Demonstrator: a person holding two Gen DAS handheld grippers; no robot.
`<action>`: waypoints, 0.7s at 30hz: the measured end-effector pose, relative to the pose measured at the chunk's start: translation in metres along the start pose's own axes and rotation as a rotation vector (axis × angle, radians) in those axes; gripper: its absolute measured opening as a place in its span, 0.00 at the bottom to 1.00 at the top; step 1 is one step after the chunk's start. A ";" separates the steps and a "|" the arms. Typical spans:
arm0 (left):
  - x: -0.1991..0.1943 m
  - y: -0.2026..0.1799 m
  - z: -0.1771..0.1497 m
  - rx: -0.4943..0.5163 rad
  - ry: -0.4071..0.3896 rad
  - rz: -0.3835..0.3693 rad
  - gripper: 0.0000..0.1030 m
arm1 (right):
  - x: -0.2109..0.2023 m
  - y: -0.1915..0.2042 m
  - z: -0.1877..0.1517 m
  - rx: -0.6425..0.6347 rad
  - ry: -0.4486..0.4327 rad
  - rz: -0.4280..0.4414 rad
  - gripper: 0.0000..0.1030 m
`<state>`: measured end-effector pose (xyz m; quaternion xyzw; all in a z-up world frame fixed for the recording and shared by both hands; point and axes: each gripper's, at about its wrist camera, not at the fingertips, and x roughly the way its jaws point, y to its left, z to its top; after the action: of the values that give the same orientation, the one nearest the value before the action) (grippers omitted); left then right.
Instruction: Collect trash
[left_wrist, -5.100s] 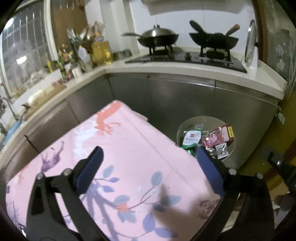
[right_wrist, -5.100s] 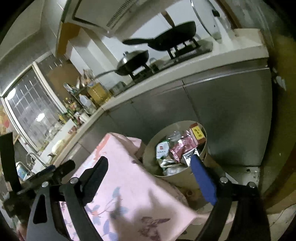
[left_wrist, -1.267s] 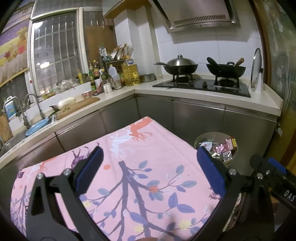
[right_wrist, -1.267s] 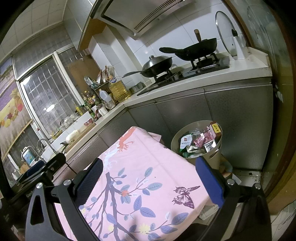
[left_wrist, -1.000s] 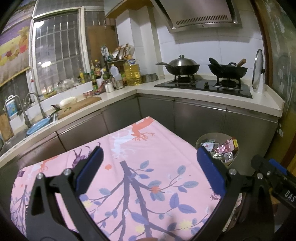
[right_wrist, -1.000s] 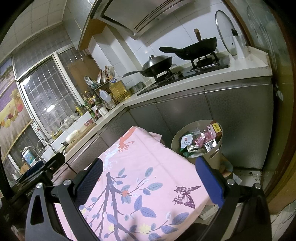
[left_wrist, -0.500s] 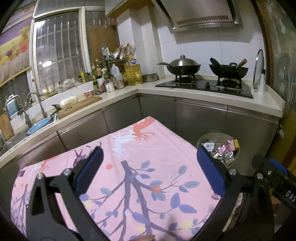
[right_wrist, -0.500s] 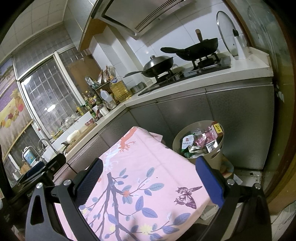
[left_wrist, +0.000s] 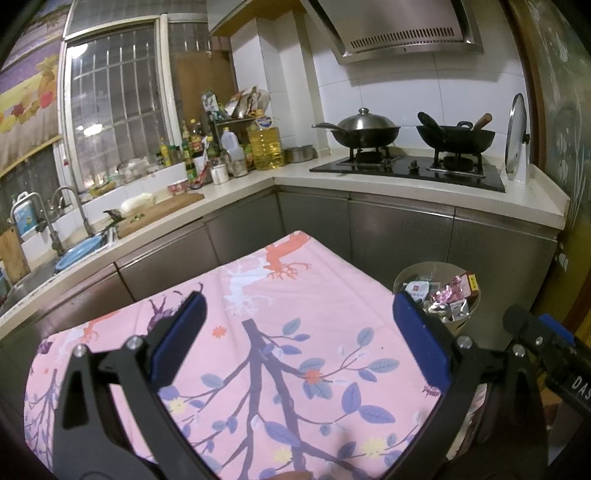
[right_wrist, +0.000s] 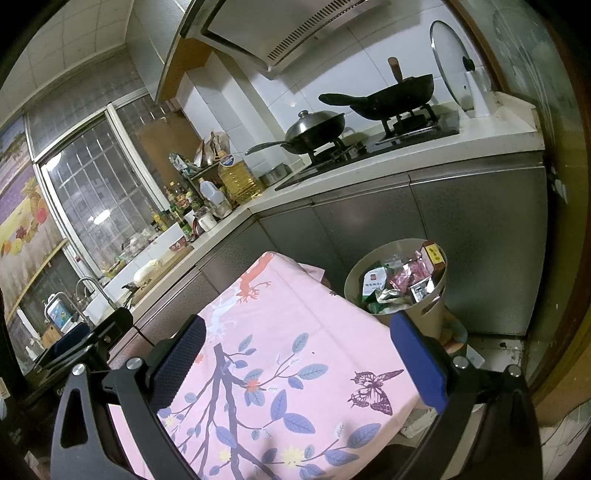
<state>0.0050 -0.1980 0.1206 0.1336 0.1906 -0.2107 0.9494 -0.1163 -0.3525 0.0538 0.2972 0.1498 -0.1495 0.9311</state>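
A round beige trash bin (left_wrist: 400, 280) (right_wrist: 432, 295) stands on the floor past the table's right edge, heaped with snack wrappers (left_wrist: 448, 295) (right_wrist: 406, 278). My left gripper (left_wrist: 299, 317) hovers open above the pink flowered tablecloth (left_wrist: 288, 295), with nothing between its blue pads. My right gripper (right_wrist: 295, 343) is open as well, held over the same tablecloth (right_wrist: 273, 314) with the bin just beyond its right finger. In the left wrist view the right gripper's body shows at the far right edge. No loose trash shows on the cloth.
An L-shaped counter (left_wrist: 369, 181) with grey cabinet fronts runs behind the table. Two woks (left_wrist: 364, 131) sit on the gas hob, with bottles and an oil jug (left_wrist: 264, 147) in the corner. A sink (left_wrist: 55, 258) is at the left. Scraps lie on the floor (right_wrist: 476, 354) by the bin.
Over five seconds both grippers have pulled back and risen from close over the bin to high above the table. In the last second the views barely shift.
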 end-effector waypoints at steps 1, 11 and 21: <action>0.000 0.000 0.000 0.000 0.002 -0.001 0.94 | -0.001 0.001 0.001 0.000 -0.001 0.000 0.93; 0.000 0.001 -0.002 -0.005 0.001 -0.002 0.94 | -0.001 0.001 0.000 0.000 -0.001 0.000 0.93; 0.001 0.000 -0.003 -0.005 0.004 -0.005 0.94 | 0.000 0.002 -0.002 0.002 -0.002 0.001 0.93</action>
<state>0.0047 -0.1969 0.1175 0.1314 0.1931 -0.2124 0.9489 -0.1163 -0.3497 0.0531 0.2980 0.1488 -0.1496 0.9309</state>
